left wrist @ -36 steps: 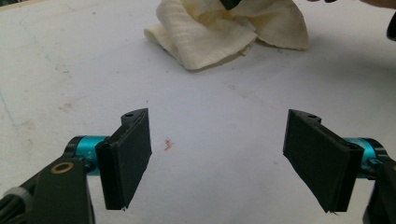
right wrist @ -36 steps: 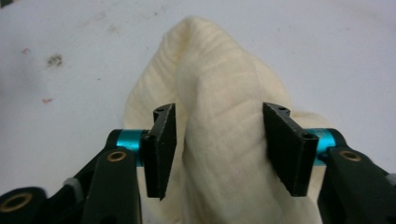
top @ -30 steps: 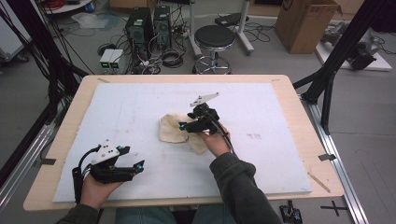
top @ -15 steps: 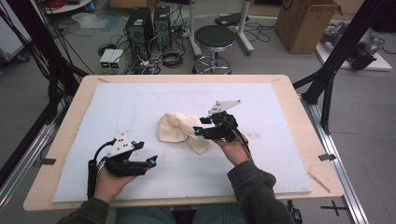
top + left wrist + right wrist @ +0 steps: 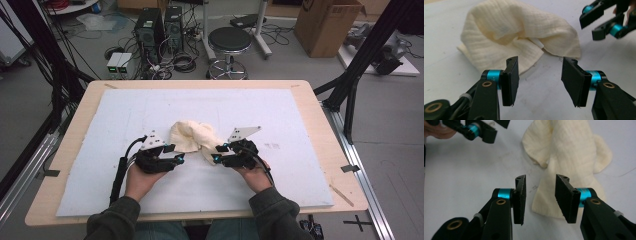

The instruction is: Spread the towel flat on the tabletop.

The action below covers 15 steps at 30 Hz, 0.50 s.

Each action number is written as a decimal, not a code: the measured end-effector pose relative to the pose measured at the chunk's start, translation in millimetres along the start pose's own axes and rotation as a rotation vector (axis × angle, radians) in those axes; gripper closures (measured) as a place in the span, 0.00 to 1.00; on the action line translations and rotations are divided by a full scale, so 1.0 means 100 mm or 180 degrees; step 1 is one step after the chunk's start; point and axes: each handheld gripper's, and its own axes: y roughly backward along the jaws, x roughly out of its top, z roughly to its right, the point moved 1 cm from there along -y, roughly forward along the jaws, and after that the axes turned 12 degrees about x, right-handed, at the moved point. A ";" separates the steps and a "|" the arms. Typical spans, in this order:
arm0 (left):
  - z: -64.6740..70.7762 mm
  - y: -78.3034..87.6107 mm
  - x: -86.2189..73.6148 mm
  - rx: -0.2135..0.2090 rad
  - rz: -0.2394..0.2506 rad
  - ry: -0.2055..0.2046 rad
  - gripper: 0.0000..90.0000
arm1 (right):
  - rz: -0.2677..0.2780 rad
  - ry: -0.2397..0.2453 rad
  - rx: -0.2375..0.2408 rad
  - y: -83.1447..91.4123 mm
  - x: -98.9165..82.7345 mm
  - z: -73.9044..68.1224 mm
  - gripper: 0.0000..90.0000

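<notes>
While both claws converge on it, the cream cloth (image 5: pixel 194 139) lies crumpled in a loose heap on the white mat (image 5: pixel 280 110) that covers the bench (image 5: pixel 320 107), between the two claws and slightly beyond their tips.

Left claw (image 5: pixel 178 159): jaws apart, nothing between them; they have just been closing. Cloth's nearest hem sits just ahead of the tips, not yet touched, as the left gripper view confirms (image 5: pixel 519 35). Aimed low and level, presumably to pinch that near edge.

Right claw (image 5: pixel 216 159): jaws apart and empty of cloth at the pads, likewise just closing. A folded flap of the cloth (image 5: pixel 564 165) lies directly ahead of and beneath its tips, close to contact.

Judgement: the claws flank the heap from either side, likely so each may take one edge and draw the cloth out flat. Neither grips yet.
</notes>
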 end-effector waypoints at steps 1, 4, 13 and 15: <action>0.01 -0.05 0.02 0.0001 -0.0028 -0.0018 0.55 | -0.0021 -0.0007 0.0016 -0.02 -0.02 0.01 0.68; 0.05 -0.20 0.04 -0.0055 -0.0060 0.0040 0.58 | -0.0090 -0.0007 0.0017 -0.07 -0.05 0.04 0.68; 0.08 -0.57 0.06 0.0072 -0.0349 0.0140 0.63 | -0.0314 -0.0110 -0.0028 -0.24 -0.14 0.17 0.70; 0.09 -0.61 0.07 0.0100 -0.0400 0.0114 0.64 | -0.0308 -0.0131 -0.0018 -0.24 -0.14 0.17 0.71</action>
